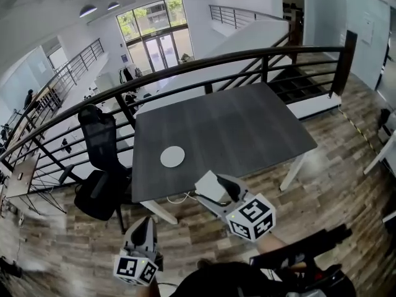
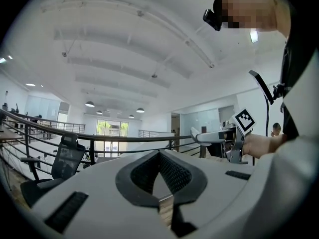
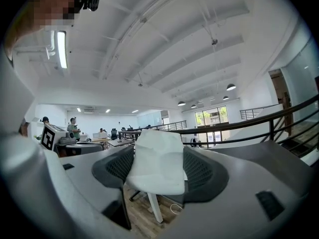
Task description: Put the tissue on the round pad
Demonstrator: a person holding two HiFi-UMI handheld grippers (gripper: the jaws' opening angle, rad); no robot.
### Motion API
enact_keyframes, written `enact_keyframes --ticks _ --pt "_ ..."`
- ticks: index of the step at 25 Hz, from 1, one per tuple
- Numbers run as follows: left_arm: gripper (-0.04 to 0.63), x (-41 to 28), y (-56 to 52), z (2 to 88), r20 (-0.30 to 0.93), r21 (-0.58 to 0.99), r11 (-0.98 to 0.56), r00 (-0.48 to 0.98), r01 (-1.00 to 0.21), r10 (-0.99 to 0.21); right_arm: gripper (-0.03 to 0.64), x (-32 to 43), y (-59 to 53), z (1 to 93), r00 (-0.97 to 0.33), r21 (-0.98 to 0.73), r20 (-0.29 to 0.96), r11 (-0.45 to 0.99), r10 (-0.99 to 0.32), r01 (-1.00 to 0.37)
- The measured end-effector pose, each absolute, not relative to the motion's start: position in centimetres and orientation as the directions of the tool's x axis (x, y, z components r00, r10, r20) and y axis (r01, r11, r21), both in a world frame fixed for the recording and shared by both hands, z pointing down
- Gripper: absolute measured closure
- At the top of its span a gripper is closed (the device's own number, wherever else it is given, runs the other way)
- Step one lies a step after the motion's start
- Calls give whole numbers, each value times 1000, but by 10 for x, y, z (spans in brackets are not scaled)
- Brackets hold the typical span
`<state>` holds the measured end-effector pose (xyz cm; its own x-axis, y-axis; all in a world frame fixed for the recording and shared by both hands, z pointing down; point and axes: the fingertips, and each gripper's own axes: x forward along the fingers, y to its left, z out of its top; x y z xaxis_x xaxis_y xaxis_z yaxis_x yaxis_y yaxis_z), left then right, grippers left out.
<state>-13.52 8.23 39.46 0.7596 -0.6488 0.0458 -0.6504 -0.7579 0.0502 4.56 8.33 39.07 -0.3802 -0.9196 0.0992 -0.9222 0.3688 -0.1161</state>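
Now the carry is in hand: the right gripper (image 1: 215,189) clamps the white tissue (image 1: 208,187) between its pads, just short of the table (image 1: 247,129). The left gripper (image 1: 145,223) hangs empty, jaws pressed together. Next, I judge, the tissue must go forward and down onto the round pad (image 1: 172,156).

I see a dark grey table (image 1: 247,129) on a wood-plank floor (image 1: 334,166), its far edge close to a black metal railing (image 1: 204,64). A black office chair (image 1: 102,166) sits just off the table's left edge. A white cable (image 1: 179,198) loops below the near edge.
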Motion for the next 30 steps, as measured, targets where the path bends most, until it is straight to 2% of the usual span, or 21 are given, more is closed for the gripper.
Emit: enact_keyframes --ticks 21,30 --pt "591 -189 7 404 36 65 -840 842 -539 -538 301 -16 22 393 -283 -125 126 268 -951 -955" --pt "591 -181 -37 407 48 60 -804 807 -591 -589 301 -5 -33 396 -340 -120 121 326 -933 -938"
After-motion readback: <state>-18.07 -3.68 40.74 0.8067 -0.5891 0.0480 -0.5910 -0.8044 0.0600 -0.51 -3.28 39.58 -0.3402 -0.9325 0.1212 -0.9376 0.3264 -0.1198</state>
